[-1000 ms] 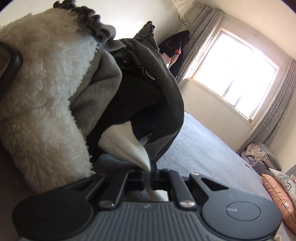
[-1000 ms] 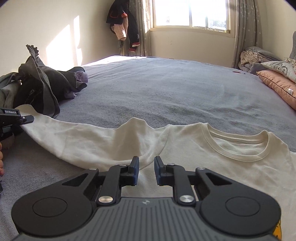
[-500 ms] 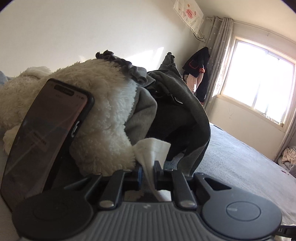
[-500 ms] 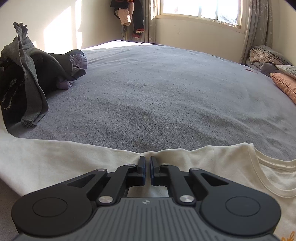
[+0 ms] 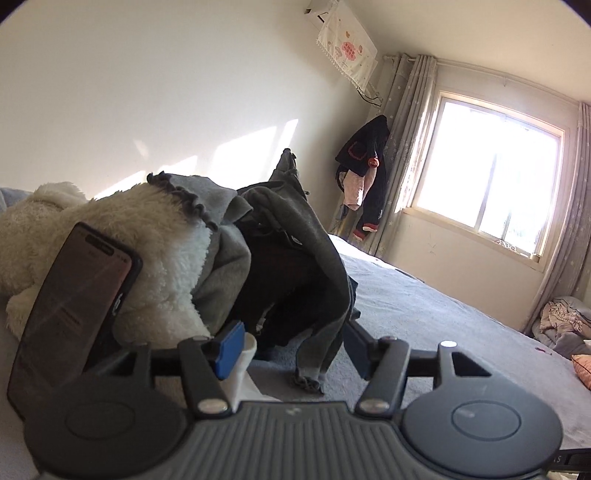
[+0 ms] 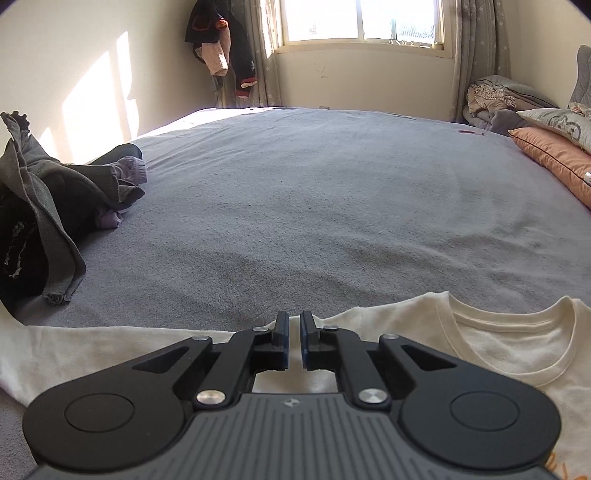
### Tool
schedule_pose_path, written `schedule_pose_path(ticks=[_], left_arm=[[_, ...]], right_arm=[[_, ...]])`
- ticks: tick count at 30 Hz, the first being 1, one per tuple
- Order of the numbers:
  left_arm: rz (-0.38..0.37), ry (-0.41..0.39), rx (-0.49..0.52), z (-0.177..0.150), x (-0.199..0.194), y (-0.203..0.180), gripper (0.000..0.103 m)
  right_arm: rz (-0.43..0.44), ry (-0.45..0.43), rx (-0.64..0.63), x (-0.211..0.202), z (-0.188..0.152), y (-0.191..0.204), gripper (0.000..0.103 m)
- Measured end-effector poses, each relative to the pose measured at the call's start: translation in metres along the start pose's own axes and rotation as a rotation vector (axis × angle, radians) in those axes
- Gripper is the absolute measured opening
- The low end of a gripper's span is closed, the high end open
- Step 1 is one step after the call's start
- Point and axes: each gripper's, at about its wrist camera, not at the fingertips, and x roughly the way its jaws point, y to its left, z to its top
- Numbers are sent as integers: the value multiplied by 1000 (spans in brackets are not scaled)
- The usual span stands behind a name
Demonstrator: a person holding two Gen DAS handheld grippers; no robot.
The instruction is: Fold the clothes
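Fingers on your left gripper (image 5: 291,345) are spread wide, the sleeve (image 5: 242,369) loose beside them; your right gripper (image 6: 291,341) is nearly closed over the cream shirt (image 6: 509,350), flat on the grey bed (image 6: 314,192).

Sun pours through a wide window (image 6: 364,20) in the far wall, flanked by grey star-print curtains (image 5: 408,147), and throws bright patches across the plain cream wall (image 5: 166,92) on the left. A big bed (image 6: 314,192) under a grey cover fills nearly the whole room, with an orange pillow (image 6: 550,151) and rumpled bedding (image 6: 491,99) at its right edge. Dark garments hang in the corner (image 6: 221,44) beside the curtain, and high on the wall sits an air conditioner (image 5: 345,48) draped in a white cloth with pink print.
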Motion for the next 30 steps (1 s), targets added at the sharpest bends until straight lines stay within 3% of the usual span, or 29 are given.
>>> schedule_pose_path(ticks=[5,7,13,19,23,25,30], left_arm=[[-64,99,43,-22,13,-15,61],[-85,129,77,-31,17,-20,61],[-53,267,118,-57,37,-21,60],[-77,317,90,-56,47,-24,60],[-136,357,79,-53,48,-33,65],[-165,377,74,-52,48,-38,70],[-254,429,84,-51,45,-56,79]], right_arm=[[64,25,15,5,-14,0,9],[53,28,-8,14,-16,6,8],[35,29,-14,44,-10,9,6],[49,22,65,55,8,-1,8],[25,-8,69,32,5,-17,8],[3,-16,61,19,2,-28,18],[-88,-42,55,-19,-9,-73,22]])
